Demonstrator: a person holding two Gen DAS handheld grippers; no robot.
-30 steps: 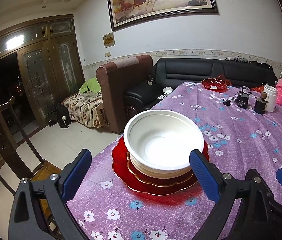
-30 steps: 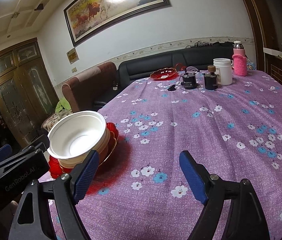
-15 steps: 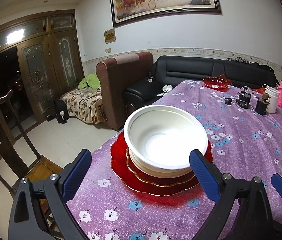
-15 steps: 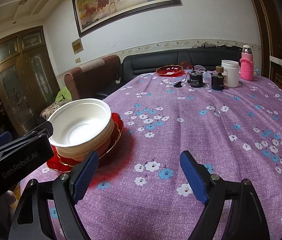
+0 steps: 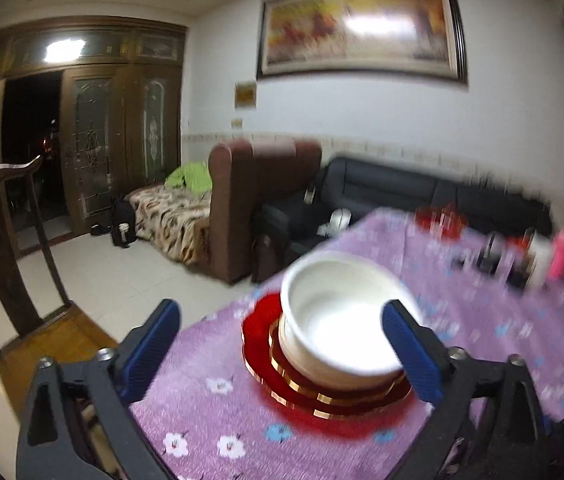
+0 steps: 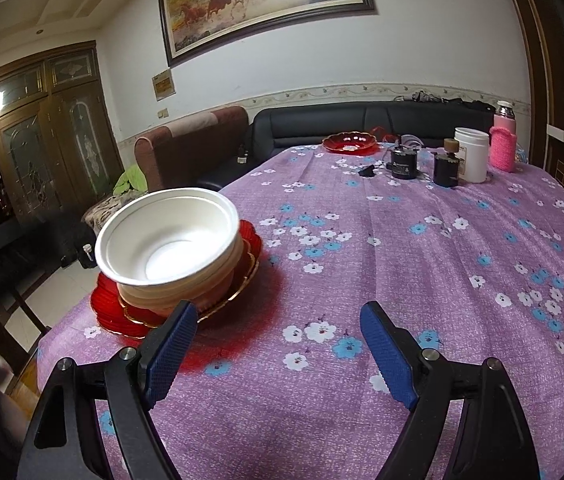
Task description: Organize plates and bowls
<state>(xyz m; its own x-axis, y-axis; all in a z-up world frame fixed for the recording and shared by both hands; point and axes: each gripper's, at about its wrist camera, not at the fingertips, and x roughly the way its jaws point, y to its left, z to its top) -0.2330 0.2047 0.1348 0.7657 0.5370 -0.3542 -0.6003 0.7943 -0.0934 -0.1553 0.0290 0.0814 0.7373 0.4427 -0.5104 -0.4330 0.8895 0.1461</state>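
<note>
A stack of white bowls (image 6: 169,248) sits on a stack of red gold-rimmed plates (image 6: 113,312) near the left corner of the purple flowered table. It also shows in the blurred left wrist view, bowls (image 5: 342,320) on plates (image 5: 265,352). My left gripper (image 5: 282,344) is open and empty, held back from the stack. My right gripper (image 6: 277,356) is open and empty, above the tablecloth to the right of the stack. Another red plate (image 6: 348,144) lies at the far end of the table.
At the far right end stand a white jar (image 6: 470,154), a pink flask (image 6: 504,144) and two black items (image 6: 404,162). The table corner and edge (image 6: 65,332) lie just left of the stack. A brown armchair (image 5: 257,200) and black sofa (image 6: 362,124) stand beyond the table.
My left gripper has pulled back and swung left, away from the stack, and is out of the right wrist view. My right gripper has drawn slightly nearer the stack. Both stay open.
</note>
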